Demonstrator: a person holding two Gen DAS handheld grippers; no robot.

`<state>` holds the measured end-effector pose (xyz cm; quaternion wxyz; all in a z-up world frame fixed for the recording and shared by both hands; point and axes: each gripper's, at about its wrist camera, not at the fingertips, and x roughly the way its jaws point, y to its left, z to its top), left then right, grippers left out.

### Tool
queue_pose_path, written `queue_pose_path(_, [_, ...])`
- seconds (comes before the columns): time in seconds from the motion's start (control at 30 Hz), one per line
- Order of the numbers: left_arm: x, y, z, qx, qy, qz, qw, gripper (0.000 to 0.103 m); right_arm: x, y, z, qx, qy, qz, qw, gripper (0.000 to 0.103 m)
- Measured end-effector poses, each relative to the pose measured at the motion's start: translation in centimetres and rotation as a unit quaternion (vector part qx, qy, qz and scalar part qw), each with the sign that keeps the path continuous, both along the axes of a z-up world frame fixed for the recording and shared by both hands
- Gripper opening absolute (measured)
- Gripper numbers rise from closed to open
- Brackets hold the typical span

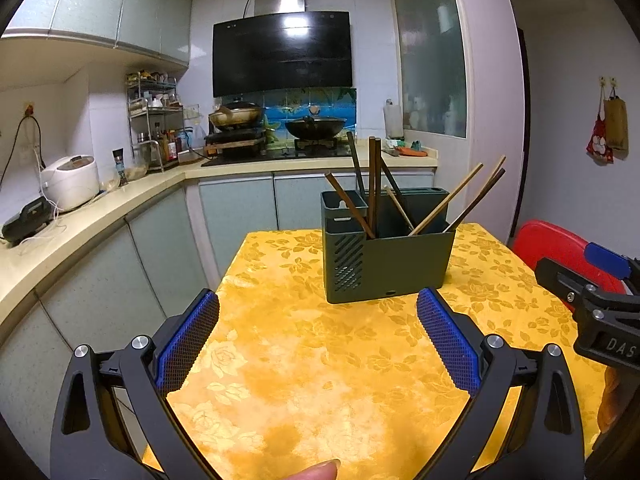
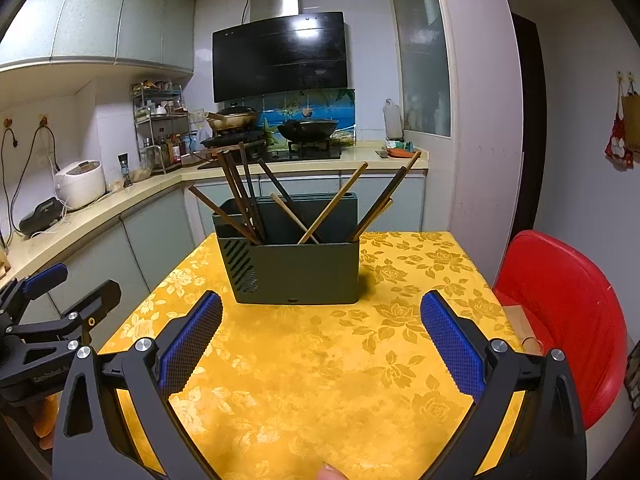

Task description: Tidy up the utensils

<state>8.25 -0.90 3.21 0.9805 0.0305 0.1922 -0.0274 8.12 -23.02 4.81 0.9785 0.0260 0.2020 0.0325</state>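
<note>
The left claw [image 1: 318, 312] hung open and empty above the yellow-clothed desk [image 1: 300, 380]; ahead, the green holder [image 1: 386, 258] stood mid-desk, chopsticks [image 1: 446, 200] splayed inside, apparently unsorted; the right claw [image 2: 321, 314] waited likewise, gaping.

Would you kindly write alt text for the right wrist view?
A dark green utensil holder full of leaning chopsticks stands on a yellow floral tablecloth, beyond the open, empty right gripper. A red chair sits right.
</note>
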Motion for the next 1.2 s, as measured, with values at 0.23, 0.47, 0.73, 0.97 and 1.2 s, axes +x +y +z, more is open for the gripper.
queue_pose_path(0.23, [-0.5, -0.2, -0.2, -0.002, -0.001, -0.001, 1.0, 0.096, -0.3, 0.3, -0.4, -0.005, -0.006, 0.007, 1.0, 0.096])
queue_pose_path(0.47, [-0.5, 0.1, -0.9, -0.003, 0.007, 0.001, 1.0, 0.096, -0.8, 0.9, -1.0, -0.013, -0.01, 0.011, 1.0, 0.096])
queue_pose_path(0.73, [-0.2, 0.7, -1.2, -0.008, 0.011, 0.005, 0.9999, 0.096, -0.9, 1.2, -1.0, -0.014, -0.016, 0.008, 1.0, 0.096])
queue_pose_path(0.97, [-0.2, 0.8, -1.2, -0.01, 0.012, 0.006, 0.9999, 0.096, -1.0, 0.9, -1.1, -0.012, -0.014, 0.004, 1.0, 0.096])
queue_pose_path(1.2, [-0.1, 0.9, -1.2, -0.009, 0.011, 0.004, 0.9999, 0.096, -1.2, 0.7, -1.2, -0.009, -0.023, 0.0, 1.0, 0.096])
